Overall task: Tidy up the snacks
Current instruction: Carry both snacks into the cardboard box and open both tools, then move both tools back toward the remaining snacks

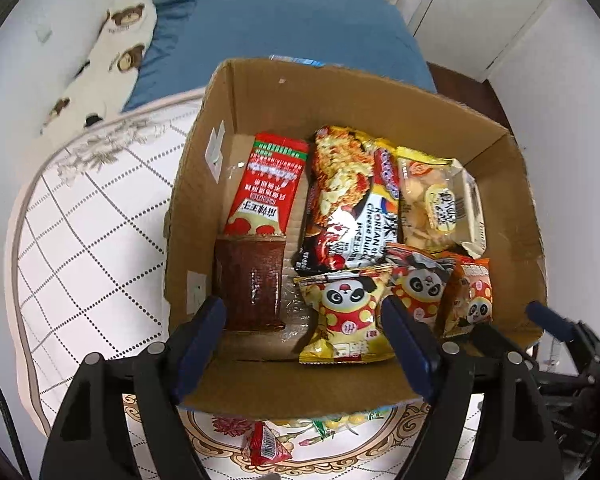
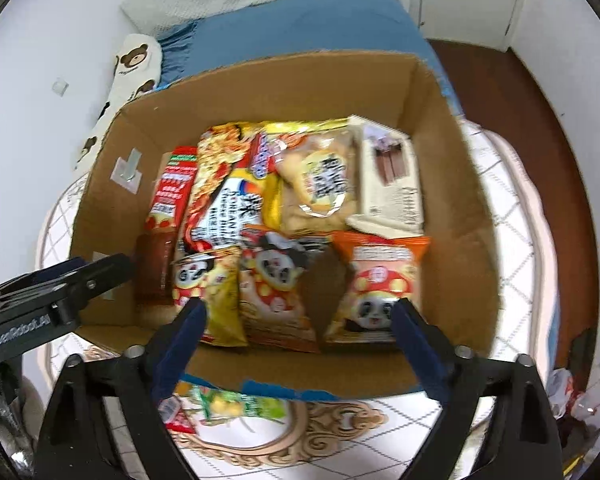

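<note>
An open cardboard box [image 1: 236, 92] lies on a bed and holds several snacks. They include a long red packet [image 1: 268, 184], a noodle pack [image 1: 340, 200], a biscuit bag [image 1: 436, 204] and a cream box [image 2: 392, 176]. Along its near side sit a yellow panda bag [image 1: 348, 312], a red panda bag [image 1: 420, 284] and an orange panda bag [image 2: 380, 284]. My left gripper [image 1: 302, 312] hovers open over the yellow panda bag, gripping nothing. My right gripper [image 2: 300, 308] is wide open above the red and orange panda bags, pads touching nothing.
A small red packet [image 1: 266, 444] and a green packet [image 2: 236, 404] lie on the patterned bedcover [image 1: 80, 240] just in front of the box. A blue pillow [image 1: 292, 32] and a bear-print cushion [image 1: 112, 60] lie behind it. Brown floor [image 2: 512, 92] is at the right.
</note>
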`<state>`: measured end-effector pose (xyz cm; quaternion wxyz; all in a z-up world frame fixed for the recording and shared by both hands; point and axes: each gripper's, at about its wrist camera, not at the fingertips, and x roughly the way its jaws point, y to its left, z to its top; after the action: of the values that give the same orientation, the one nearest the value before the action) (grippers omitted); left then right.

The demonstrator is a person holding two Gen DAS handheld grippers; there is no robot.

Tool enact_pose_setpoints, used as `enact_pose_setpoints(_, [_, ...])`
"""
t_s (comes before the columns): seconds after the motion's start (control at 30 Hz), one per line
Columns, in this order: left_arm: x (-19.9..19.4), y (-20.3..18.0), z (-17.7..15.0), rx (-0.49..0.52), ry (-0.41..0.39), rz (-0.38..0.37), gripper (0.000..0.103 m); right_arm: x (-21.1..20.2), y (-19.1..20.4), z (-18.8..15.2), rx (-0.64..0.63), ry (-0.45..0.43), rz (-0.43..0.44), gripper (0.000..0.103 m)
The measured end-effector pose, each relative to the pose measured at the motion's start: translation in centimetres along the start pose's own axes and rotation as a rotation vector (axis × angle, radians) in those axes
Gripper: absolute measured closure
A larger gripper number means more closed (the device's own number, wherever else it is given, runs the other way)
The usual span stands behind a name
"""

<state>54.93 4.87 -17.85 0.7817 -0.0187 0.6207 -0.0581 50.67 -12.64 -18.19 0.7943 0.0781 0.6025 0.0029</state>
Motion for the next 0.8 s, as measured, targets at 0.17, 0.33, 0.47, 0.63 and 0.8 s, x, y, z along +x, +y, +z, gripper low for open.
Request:
enact_pose_setpoints(0.17, [-2.3, -1.4, -1.8, 0.049, -0.100, 0.032, 0.019, -3.0, -0.7, -1.4, -0.017, -0.081, -0.047, 0.003])
enact_pose_setpoints(0.33, [-5.0, -2.0, -3.9, 0.058, -0.183, 0.059, 0.019, -6.5, -1.0, -3.0, -0.031, -0.171, -0.070, 0.003])
enact_pose_setpoints(0.47, [-7.6, -2.4, -5.4, 0.063, -0.251, 0.059, 0.019, -9.5, -0.9, -4.6, -0.044, -0.234, -0.064, 0.003])
enact_pose_setpoints(0.63, [-11.3, -2.8, -7.6, 0.068, -0.322, 0.040, 0.019, -13.4, -0.8, -6.8, -0.039, -0.299, -0.034, 0.003])
enact_pose_setpoints(0.8, [-13.7, -2.2, -9.9, 0.057, -0.367, 0.035, 0.019, -15.7, -1.0, -9.4, -0.003, -0.322, 0.024, 0.003])
